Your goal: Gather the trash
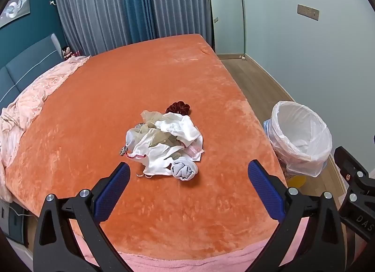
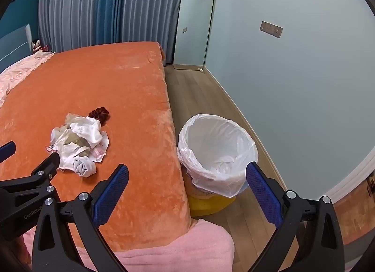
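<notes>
Left gripper [image 1: 188,184] and right gripper [image 2: 187,184] both spread, empty. Crumpled white trash pile [image 1: 164,141] ahead of left; white-lined yellow bin [image 2: 216,154] ahead of right, possibly empty.

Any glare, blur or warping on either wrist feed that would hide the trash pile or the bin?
Left wrist view: even indoor light, pile of trash sharp with a soft shadow; fisheye bows the bed edges, dark vignette corners. Right wrist view: white bin liner bright but not blown out; the wall line curves strongly; no motion blur.

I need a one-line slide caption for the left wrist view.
Open left gripper facing a pile of crumpled trash on the orange bed; lined bin beside.
</notes>
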Motion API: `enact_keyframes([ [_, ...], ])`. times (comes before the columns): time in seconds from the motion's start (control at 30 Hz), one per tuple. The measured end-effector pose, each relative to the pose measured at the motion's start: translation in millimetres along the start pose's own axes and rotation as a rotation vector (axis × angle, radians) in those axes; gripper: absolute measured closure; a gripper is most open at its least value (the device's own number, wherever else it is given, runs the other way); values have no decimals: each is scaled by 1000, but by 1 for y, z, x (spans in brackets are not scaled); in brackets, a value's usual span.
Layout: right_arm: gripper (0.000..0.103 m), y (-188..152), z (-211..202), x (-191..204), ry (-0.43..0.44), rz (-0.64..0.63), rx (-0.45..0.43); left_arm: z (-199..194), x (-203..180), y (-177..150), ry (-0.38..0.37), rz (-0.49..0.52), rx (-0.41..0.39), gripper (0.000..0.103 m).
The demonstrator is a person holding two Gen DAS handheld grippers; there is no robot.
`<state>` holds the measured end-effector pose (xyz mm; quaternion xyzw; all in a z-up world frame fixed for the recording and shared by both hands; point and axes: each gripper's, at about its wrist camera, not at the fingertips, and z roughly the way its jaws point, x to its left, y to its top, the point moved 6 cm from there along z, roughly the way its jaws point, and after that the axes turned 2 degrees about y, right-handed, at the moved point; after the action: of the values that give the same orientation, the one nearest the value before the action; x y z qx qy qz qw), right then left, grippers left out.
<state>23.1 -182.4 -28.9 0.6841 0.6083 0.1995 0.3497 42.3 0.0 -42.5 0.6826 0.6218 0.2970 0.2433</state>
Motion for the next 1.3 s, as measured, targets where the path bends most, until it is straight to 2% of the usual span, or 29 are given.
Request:
enact_keyframes([
  [1.3, 8, 16, -11, -3, -5, -6, -33, -5, 0, 7, -3, -5, -21, 7],
])
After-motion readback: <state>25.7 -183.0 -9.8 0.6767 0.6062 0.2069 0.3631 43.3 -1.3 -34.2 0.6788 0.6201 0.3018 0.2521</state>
